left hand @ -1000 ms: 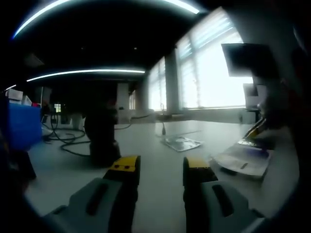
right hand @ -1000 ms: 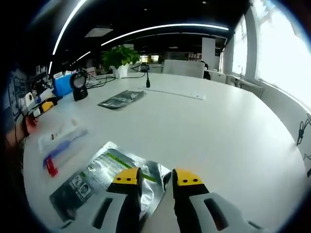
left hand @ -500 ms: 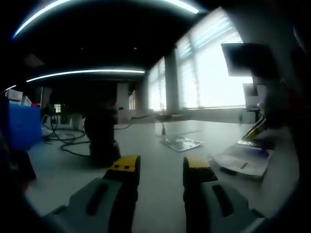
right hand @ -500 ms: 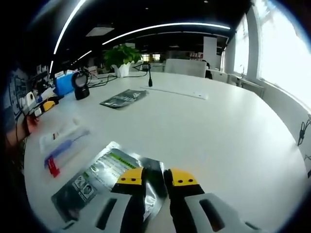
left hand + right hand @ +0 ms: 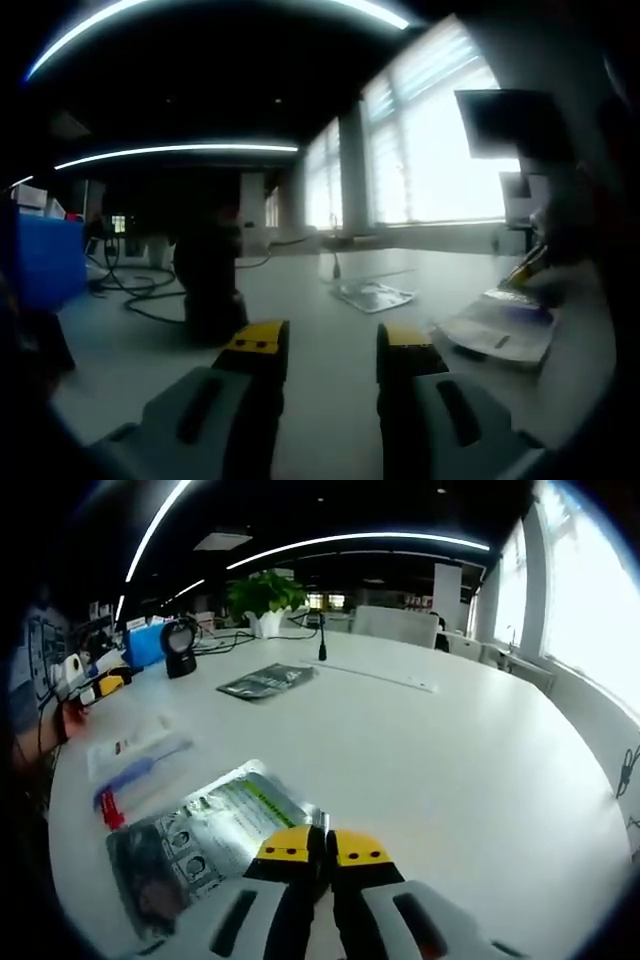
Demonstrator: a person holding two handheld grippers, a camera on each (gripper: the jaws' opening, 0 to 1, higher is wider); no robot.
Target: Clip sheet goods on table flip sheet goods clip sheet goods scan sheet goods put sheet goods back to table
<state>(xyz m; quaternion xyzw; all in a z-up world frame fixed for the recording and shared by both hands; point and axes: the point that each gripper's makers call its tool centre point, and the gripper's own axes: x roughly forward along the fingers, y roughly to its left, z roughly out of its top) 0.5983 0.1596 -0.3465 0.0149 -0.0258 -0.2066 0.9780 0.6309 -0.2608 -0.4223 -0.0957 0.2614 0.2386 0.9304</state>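
On the surface (image 5: 480,750) in the right gripper view: 3 flat packets, namely 1 silver foil pouch (image 5: 205,825), 1 clear toothbrush pack (image 5: 135,765) and 1 dark pouch (image 5: 265,680) farther off. Also 1 scanner (image 5: 180,647), 1 potted plant (image 5: 265,600), 1 blue box (image 5: 147,645).

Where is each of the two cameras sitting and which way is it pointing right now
Left gripper view: rides the left gripper, low over the table, facing a dark scanner and bright windows; its open jaws show.
Right gripper view: rides the right gripper, looking down the white table at a plant; its jaws are shut on the silver packet.
Shared: the table, scanner and a farther foil packet.
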